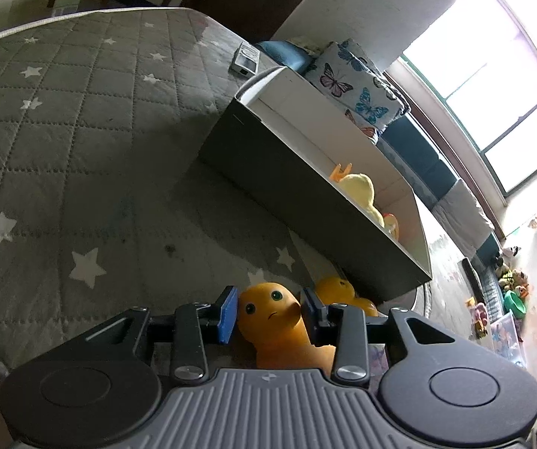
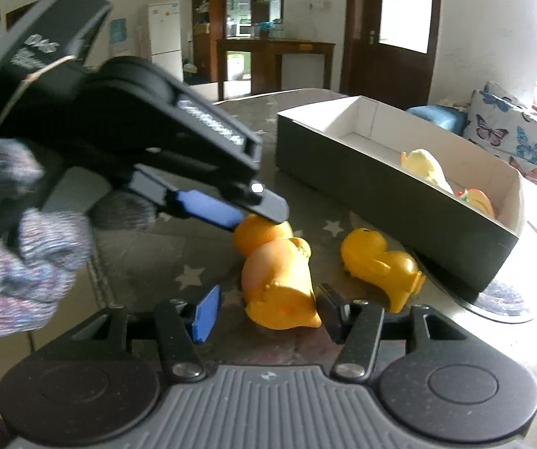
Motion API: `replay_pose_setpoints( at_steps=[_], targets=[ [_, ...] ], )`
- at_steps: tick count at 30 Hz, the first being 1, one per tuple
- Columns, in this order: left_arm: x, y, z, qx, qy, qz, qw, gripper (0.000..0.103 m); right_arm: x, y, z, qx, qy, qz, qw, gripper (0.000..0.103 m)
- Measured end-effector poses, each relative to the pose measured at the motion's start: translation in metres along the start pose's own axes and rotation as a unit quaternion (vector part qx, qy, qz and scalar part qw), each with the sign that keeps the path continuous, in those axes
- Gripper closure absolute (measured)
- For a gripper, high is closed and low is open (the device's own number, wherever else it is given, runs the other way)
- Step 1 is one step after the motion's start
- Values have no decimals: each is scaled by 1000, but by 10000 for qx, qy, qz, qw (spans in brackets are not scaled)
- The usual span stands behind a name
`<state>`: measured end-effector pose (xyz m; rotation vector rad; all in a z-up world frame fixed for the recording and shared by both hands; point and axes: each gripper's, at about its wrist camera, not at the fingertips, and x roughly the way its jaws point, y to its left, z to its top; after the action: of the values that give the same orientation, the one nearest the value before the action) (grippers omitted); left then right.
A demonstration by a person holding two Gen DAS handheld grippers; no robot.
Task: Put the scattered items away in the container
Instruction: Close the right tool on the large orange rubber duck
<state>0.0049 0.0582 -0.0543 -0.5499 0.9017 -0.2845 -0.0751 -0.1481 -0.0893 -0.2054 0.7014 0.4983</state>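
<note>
An orange duck toy lies on the grey star-patterned mat. My left gripper is shut on its head, one pad on each side. In the right wrist view the left gripper comes in from the left onto the same duck. My right gripper is open around the duck's body, pads apart from it. A second orange duck lies to the right, also in the left wrist view. The dark box with white inside holds a pale yellow duck.
A small grey device lies on the mat beyond the box. A butterfly-print cushion and blue cushions sit behind the box. Toys are scattered on the floor at far right. A wooden table stands in the background.
</note>
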Motion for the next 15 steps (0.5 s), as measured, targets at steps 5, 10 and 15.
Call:
replay_pose_setpoints(
  at_steps=[5,10,15],
  targets=[
    [2,3,3,-54,63,-82,9999,64,3,1,4,25,-78,-100,9999,46],
    [5,6,7,-99,112,-80,9999,63,11,-2,8,114,-82,-161,9998,48],
    [7,3,11,-71,83,-55,9999,63,19,-4,7,192,-12,-80,9998,60]
  ],
)
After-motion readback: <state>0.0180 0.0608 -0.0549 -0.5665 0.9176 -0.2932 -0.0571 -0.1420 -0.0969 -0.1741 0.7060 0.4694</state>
